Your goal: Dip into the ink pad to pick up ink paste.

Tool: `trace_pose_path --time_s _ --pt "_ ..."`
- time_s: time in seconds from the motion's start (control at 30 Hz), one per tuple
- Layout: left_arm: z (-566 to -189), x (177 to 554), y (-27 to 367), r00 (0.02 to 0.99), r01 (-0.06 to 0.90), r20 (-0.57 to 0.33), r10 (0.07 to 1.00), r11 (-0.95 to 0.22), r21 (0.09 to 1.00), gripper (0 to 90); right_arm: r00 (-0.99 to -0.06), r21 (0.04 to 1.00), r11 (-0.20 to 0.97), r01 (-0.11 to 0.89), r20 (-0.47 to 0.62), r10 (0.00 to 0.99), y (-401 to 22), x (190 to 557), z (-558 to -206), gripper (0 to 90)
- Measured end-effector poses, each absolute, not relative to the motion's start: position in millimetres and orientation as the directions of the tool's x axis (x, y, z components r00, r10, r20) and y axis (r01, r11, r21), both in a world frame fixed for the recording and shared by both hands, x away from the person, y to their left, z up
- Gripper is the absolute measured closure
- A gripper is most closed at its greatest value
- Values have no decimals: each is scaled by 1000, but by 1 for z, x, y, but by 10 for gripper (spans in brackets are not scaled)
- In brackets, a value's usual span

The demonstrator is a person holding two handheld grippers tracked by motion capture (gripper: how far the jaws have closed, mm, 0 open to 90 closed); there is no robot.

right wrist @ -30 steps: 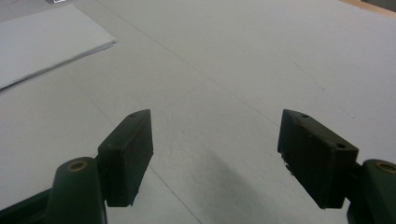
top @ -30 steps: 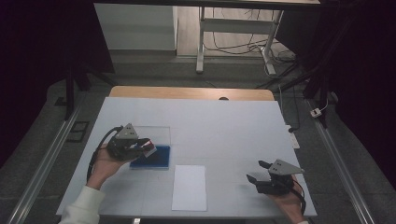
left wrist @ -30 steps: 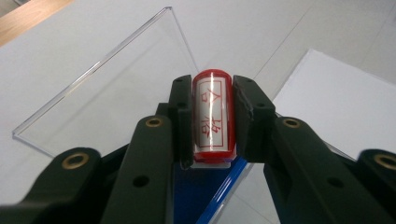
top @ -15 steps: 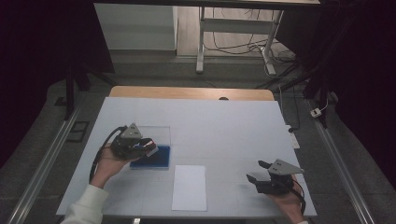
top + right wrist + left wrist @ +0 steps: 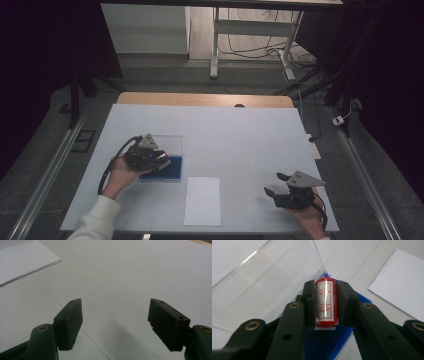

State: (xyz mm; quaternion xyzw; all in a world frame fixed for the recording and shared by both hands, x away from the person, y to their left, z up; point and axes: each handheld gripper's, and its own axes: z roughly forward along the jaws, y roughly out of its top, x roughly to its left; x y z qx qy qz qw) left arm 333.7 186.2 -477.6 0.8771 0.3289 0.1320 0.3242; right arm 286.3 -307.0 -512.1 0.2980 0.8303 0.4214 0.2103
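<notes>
My left gripper point(image 5: 325, 302) is shut on a red stamp point(image 5: 326, 303) whose white face bears red characters. In the high view that gripper point(image 5: 161, 161) sits at the table's left, over a blue ink pad point(image 5: 167, 171) with a clear lid point(image 5: 167, 144) folded back behind it. The blue pad point(image 5: 329, 345) shows below the stamp in the left gripper view. A white sheet of paper point(image 5: 202, 201) lies at the front middle. My right gripper point(image 5: 274, 186) rests at the front right, open, with bare table between its fingers point(image 5: 68, 322).
The white table top point(image 5: 240, 135) has a wooden strip along its far edge point(image 5: 205, 100). The paper's corner point(image 5: 22, 260) lies to the upper left in the right gripper view. Dark floor, metal rails and desk legs surround the table.
My left gripper has shifted slightly toward the right over the blue pad, still holding the stamp. The right gripper has stayed where it was.
</notes>
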Motion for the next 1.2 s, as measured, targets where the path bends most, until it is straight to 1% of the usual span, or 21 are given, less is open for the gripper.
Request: trace_pose_path --time_s 0.3,0.57,1.03,1.2 --pt "-482 336 186 743 512 19 669 -586 628 707 -733 817 480 319 -109 672 -307 286 -512 275" --pt "-487 339 186 741 521 19 671 -593 615 706 -737 817 475 326 -95 669 -307 287 -514 276" --pt "-488 336 180 734 520 59 676 -617 591 708 -738 814 480 327 -98 668 -307 286 -513 277" --pt "-488 336 180 733 524 58 678 -617 587 709 -741 811 485 328 -97 664 -307 286 -513 277"
